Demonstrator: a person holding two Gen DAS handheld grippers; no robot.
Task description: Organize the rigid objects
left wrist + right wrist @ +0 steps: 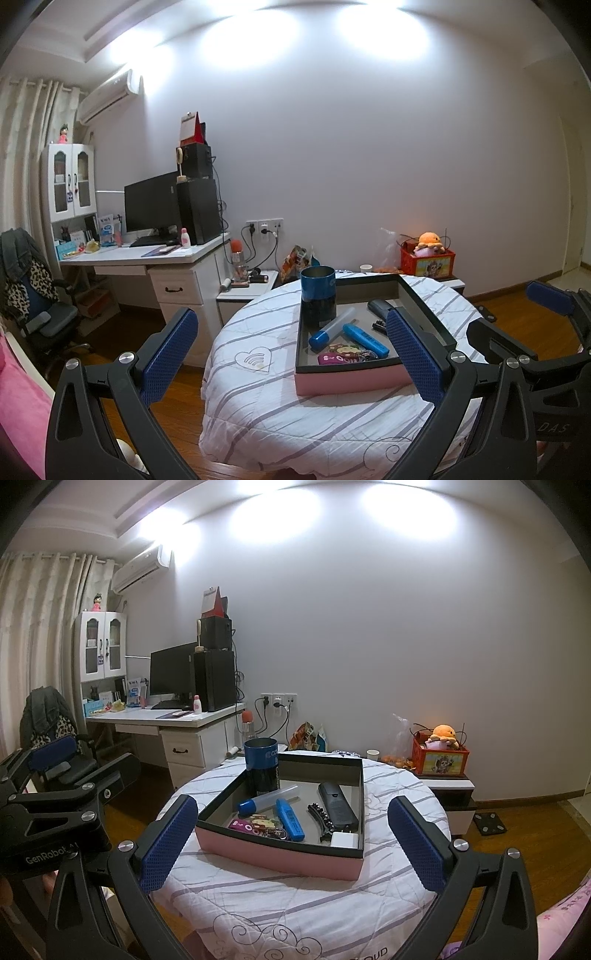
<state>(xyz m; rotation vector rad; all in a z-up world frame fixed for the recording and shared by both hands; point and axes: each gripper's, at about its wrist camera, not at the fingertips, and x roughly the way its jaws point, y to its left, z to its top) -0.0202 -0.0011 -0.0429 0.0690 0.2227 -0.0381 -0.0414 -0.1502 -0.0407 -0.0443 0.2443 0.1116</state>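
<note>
A pink box [280,856] [347,380] with a dark rim sits on the round table's white quilted cover [258,904] [258,398]. Inside it stand a blue tin cup [261,770] [318,297], and lie a blue-capped tube [267,799] [330,328], a blue highlighter [290,819] [365,339], a black remote [338,806] [380,307], a hair clip [322,818], a white charger [345,839] and a cartoon card with keys [255,826] [341,354]. My left gripper [291,350] and right gripper [293,840] hover open in front of the box, holding nothing.
A white desk [166,716] with monitor and computer tower stands at the left wall, an office chair [37,295] beside it. A low side table [448,784] at the right carries a red toy box [439,760]. Wooden floor surrounds the table; pink bedding [18,398] lies near left.
</note>
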